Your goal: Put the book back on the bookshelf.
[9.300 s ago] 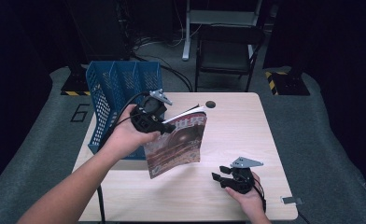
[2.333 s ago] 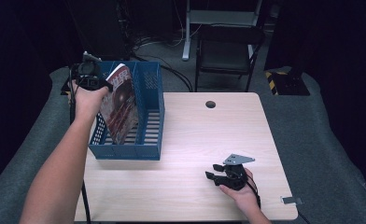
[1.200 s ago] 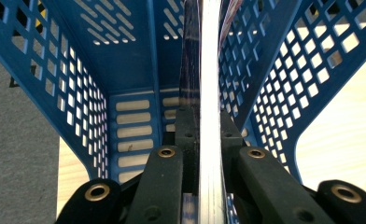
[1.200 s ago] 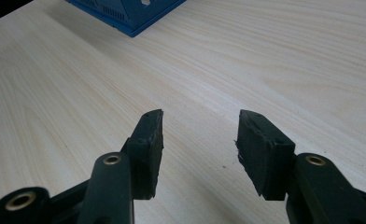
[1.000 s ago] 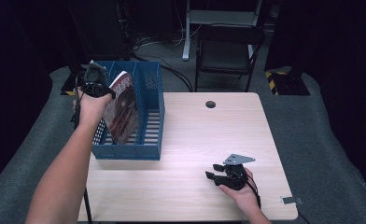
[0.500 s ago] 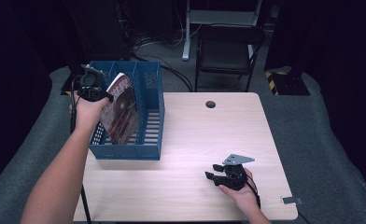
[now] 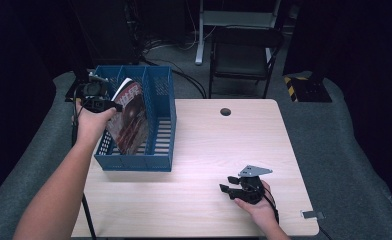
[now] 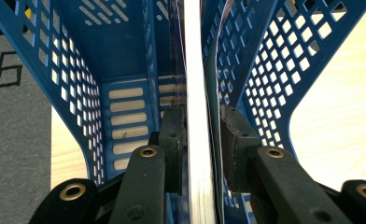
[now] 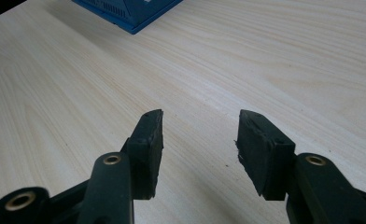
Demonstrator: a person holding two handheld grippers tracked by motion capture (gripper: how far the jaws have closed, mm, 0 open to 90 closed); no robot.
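A magazine (image 7: 131, 120) with a dark reddish cover stands tilted on edge inside the blue slotted file rack (image 7: 134, 164) at the table's left. My left gripper (image 7: 115, 106) is at the magazine's upper edge. In the left gripper view the magazine (image 8: 197, 70) runs edge-on between the jaws of my left gripper (image 8: 202, 121). These jaws have just been opening, and a slim gap shows beside the right pad (image 8: 232, 140). My right gripper (image 7: 226, 184) rests open on the wooden table (image 7: 209, 145) near its front right, and my right gripper (image 9: 200, 126) has only bare wood between its pads.
The rack's blue walls (image 8: 78, 84) close in on both sides of the left gripper. A round cable hole (image 7: 225, 111) sits at the table's back edge. Behind the table stand a black chair (image 7: 241, 47) and a grey floor mat.
The magazine, earlier carried over the table and then held above the rack, now stands lower inside it. The left hand has shifted slightly. The right gripper has stayed put.
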